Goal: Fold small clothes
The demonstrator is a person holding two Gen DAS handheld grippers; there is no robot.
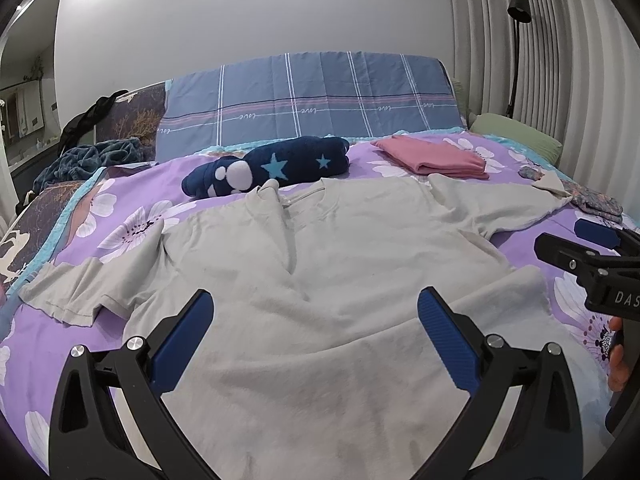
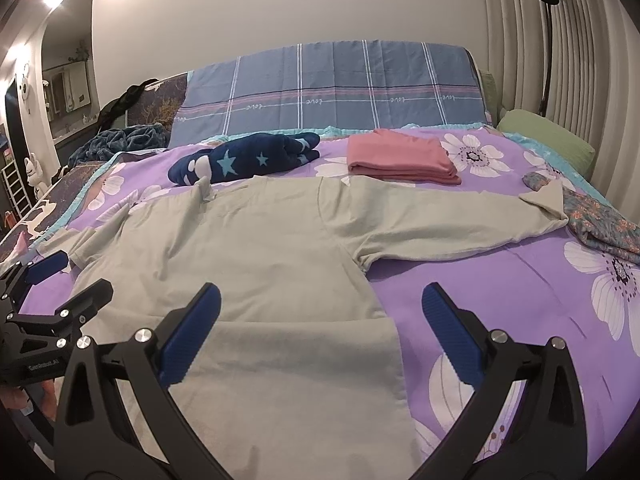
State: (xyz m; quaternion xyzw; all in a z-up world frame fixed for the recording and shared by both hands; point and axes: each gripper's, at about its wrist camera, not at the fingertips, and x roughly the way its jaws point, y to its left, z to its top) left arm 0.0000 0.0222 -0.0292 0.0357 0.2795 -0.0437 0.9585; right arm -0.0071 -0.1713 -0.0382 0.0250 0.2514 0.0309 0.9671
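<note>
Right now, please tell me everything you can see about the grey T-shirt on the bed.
The grey T-shirt is pale grey and looks like soft cotton. It lies spread across the purple flowered bedcover, neck toward the headboard, short sleeves out to both sides. Its lower part seems folded up over the body, and a ridge of wrinkles runs down from the collar. One sleeve tip rests against a floral patterned cloth. Both tools hover open above it, gripping nothing.

Your bed's purple floral cover carries the grey T-shirt; beyond the shirt lie a starred navy bundle and folded pink cloth.
</note>
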